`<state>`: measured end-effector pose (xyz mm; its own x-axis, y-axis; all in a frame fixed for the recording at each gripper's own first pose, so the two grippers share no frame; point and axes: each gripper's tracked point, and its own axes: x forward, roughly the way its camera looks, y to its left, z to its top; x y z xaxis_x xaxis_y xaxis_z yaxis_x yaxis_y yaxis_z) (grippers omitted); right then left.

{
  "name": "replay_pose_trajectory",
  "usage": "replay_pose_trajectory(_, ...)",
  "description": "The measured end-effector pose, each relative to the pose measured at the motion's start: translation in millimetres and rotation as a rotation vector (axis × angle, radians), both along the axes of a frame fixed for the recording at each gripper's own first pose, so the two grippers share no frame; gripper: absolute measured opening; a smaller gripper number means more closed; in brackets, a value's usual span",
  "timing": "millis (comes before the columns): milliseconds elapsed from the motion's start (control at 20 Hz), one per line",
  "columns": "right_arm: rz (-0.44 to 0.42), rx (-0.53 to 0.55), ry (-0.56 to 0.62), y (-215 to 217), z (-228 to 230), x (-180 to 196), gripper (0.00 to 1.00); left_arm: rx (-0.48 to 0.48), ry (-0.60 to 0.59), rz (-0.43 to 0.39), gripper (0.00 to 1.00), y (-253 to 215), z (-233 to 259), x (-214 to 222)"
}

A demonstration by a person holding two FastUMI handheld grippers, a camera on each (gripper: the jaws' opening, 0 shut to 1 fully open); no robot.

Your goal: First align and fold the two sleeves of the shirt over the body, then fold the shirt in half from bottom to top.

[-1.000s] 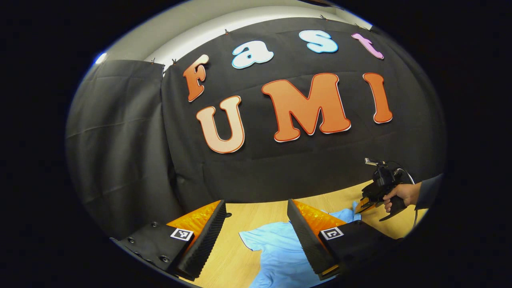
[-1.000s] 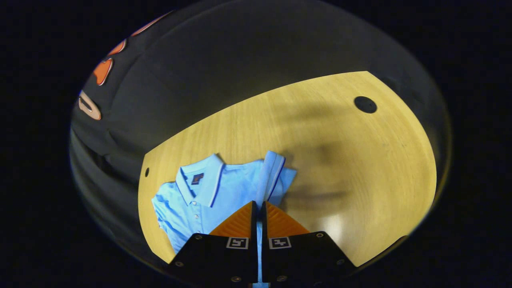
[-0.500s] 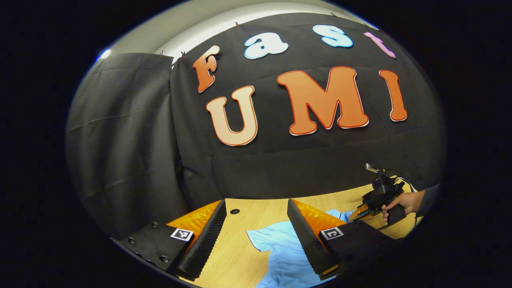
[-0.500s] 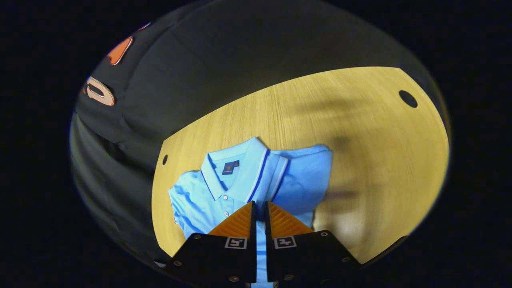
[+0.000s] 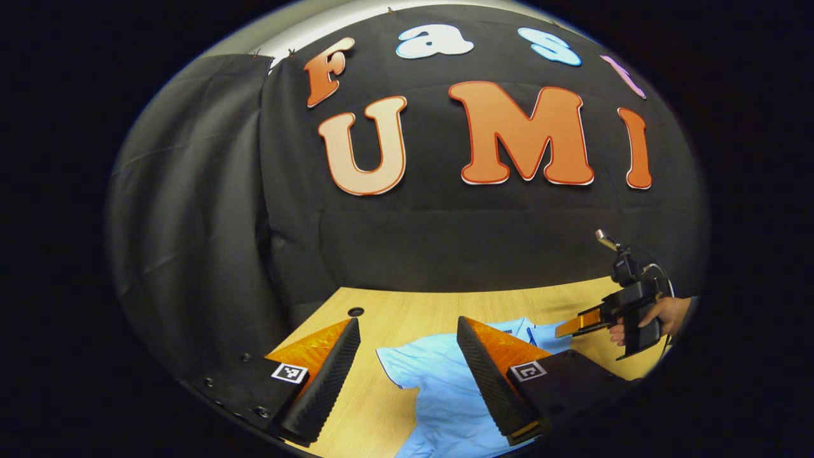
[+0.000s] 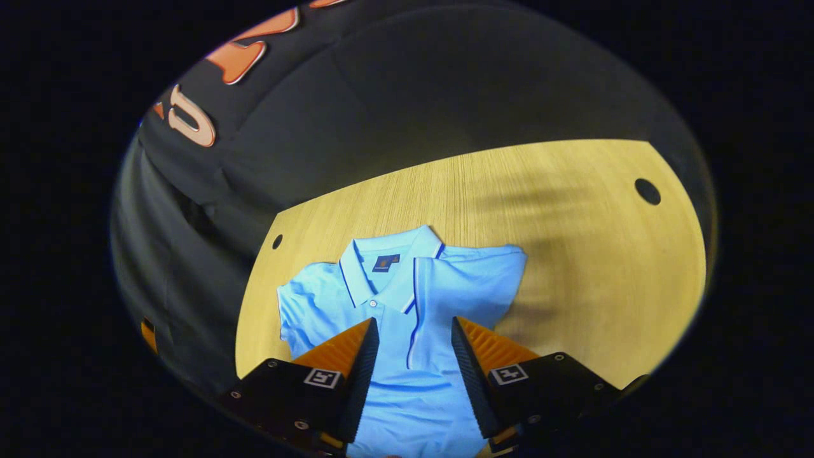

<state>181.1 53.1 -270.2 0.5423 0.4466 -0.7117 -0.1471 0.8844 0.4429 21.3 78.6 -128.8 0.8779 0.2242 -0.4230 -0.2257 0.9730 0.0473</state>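
Letting go a moment ago, my right claw (image 6: 412,356) now gapes empty above the shirt (image 6: 407,305) on the tabletop (image 6: 572,254), one sleeve (image 6: 470,286) folded over the body, while my left claw (image 5: 407,375) hangs open, the other sleeve (image 6: 305,305) next.

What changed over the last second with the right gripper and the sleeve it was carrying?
The right gripper carried the sleeve across onto the body of the shirt, then opened and let it go; the sleeve now lies folded over the front, beside the collar. The left gripper stayed open above the table, holding nothing, and the sleeve on the other side is still spread out.
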Motion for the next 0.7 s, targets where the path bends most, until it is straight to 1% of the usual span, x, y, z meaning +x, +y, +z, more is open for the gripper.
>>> replay_pose_trajectory(50, -0.010, -0.010, -0.014, -4.7, 5.2, -4.7, 0.76, -0.020, 0.015, -0.009, 1.00, 2.6, -6.7, 1.5)
replay_pose_trajectory(150, -0.037, -0.030, -0.046, -15.9, 16.6, -13.1, 0.82, -0.053, 0.046, -0.036, 0.99, 4.9, -19.9, 6.8)
replay_pose_trajectory(250, -0.068, -0.056, -0.073, -26.3, 26.9, -24.5, 0.86, -0.080, 0.082, -0.066, 0.99, 9.2, -36.5, 12.0)
replay_pose_trajectory(350, -0.102, -0.074, -0.100, -35.2, 38.5, -37.4, 0.87, -0.102, 0.122, -0.099, 1.00, 14.8, -52.2, 17.4)
replay_pose_trajectory(400, -0.112, -0.096, -0.111, -40.0, 41.5, -44.3, 0.77, -0.111, 0.146, -0.109, 1.00, 18.6, -60.2, 19.2)
replay_pose_trajectory(450, -0.117, -0.126, -0.122, -44.8, 42.0, -52.9, 0.87, -0.129, 0.169, -0.122, 1.00, 20.5, -66.6, 22.1)
replay_pose_trajectory(550, -0.133, -0.173, -0.148, -52.6, 49.8, -68.0, 0.90, -0.157, 0.215, -0.143, 1.00, 24.2, -78.0, 25.1)
replay_pose_trajectory(600, -0.147, -0.184, -0.160, -55.2, 54.8, -73.4, 0.90, -0.165, 0.238, -0.154, 0.98, 27.2, -85.3, 25.6)
replay_pose_trajectory(650, -0.162, -0.190, -0.167, -55.8, 57.9, -81.4, 0.91, -0.172, 0.264, -0.167, 1.00, 27.3, -92.1, 27.2)
replay_pose_trajectory(700, -0.175, -0.191, -0.171, -56.3, 61.2, -88.8, 0.91, -0.177, 0.290, -0.181, 0.98, 25.9, -100.5, 29.7)
